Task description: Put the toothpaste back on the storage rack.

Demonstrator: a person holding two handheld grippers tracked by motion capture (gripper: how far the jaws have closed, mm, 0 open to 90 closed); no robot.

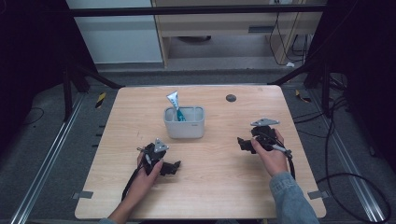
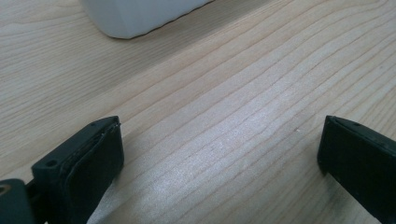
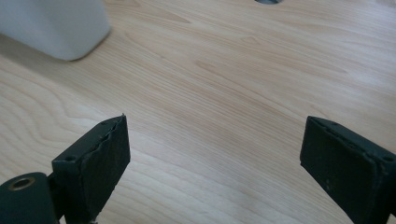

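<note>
Holding both grippers low over the wooden table (image 1: pixel 210 186), I see L gripper (image 1: pixel 173 167) and R gripper (image 1: pixel 243 144) w/ jaws spread, nothing between. White holder (image 1: pixel 184 125) sits ahead, btwn them, L nearer. Toothpaste tube (image 1: pixel 175 106) stands in its left compartment, long axis tilted up-left. Bare wood all round, edges well off.
</note>
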